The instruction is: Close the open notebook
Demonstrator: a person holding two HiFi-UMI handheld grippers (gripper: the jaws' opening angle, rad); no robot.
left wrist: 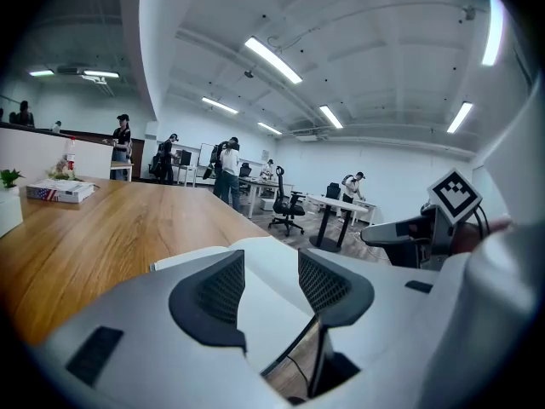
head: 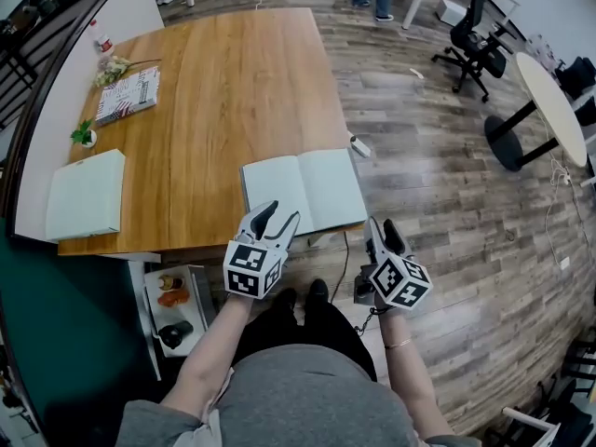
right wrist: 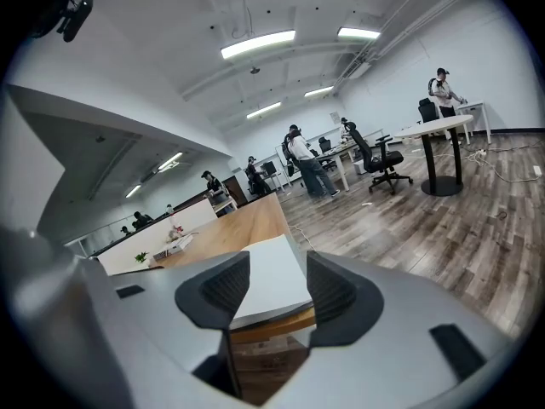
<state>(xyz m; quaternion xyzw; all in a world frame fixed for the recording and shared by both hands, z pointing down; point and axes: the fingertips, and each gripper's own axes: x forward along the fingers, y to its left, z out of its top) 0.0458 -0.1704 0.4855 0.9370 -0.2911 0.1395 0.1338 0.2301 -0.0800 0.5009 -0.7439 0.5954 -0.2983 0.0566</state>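
Note:
The open notebook (head: 303, 189) lies flat with blank white pages up, at the front right corner of the wooden table (head: 223, 91). My left gripper (head: 277, 220) is open just off the table's front edge, its tips at the notebook's near left corner. In the left gripper view the notebook (left wrist: 255, 250) shows beyond the open left gripper (left wrist: 269, 281). My right gripper (head: 382, 233) is open to the right of the table, below the notebook's right corner. The right gripper view has the notebook (right wrist: 264, 262) a short way past the right gripper (right wrist: 278, 290). Neither holds anything.
A white box (head: 86, 194) sits at the table's left front; a patterned book (head: 128, 94), a small plant (head: 84, 136) and flowers (head: 114, 68) lie farther back. A shelf with small items (head: 172, 310) is under the table. An office chair (head: 475, 40) and round table (head: 549, 101) stand right.

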